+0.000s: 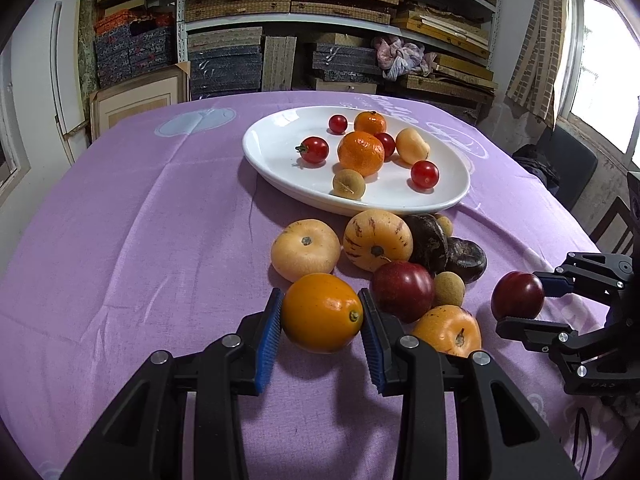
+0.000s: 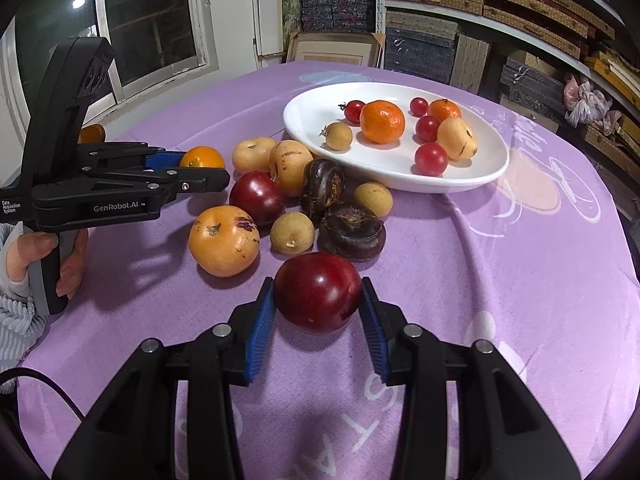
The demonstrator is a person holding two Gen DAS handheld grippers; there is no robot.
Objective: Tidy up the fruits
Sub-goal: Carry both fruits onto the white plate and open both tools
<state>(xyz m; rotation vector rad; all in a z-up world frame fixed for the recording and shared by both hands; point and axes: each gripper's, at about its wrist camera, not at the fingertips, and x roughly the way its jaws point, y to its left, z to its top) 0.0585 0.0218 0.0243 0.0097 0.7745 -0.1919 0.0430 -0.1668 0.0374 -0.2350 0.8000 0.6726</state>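
My left gripper point(image 1: 319, 296) is shut on a smooth orange fruit point(image 1: 322, 312), both blue pads against its sides, low over the purple cloth. The right wrist view shows this gripper point(image 2: 196, 168) from the side, the orange fruit point(image 2: 202, 158) between its fingers. My right gripper point(image 2: 318, 284) is shut on a dark red plum point(image 2: 318, 292); the left wrist view has it at the right edge point(image 1: 520, 302). Between them lies a loose pile point(image 2: 288, 200): a second plum, yellow-orange melons, dark water chestnuts, small tan longans. The white oval plate point(image 1: 280, 128) behind holds tangerines, cherry tomatoes, a longan and a pale fruit.
A purple cloth point(image 1: 140, 240) covers the table. Shelves stacked with boxes point(image 1: 240, 8) stand behind it, windows to the sides. A person's hand point(image 2: 68, 264) grips the left tool's handle. A black cable point(image 2: 48, 384) trails at the near left edge.
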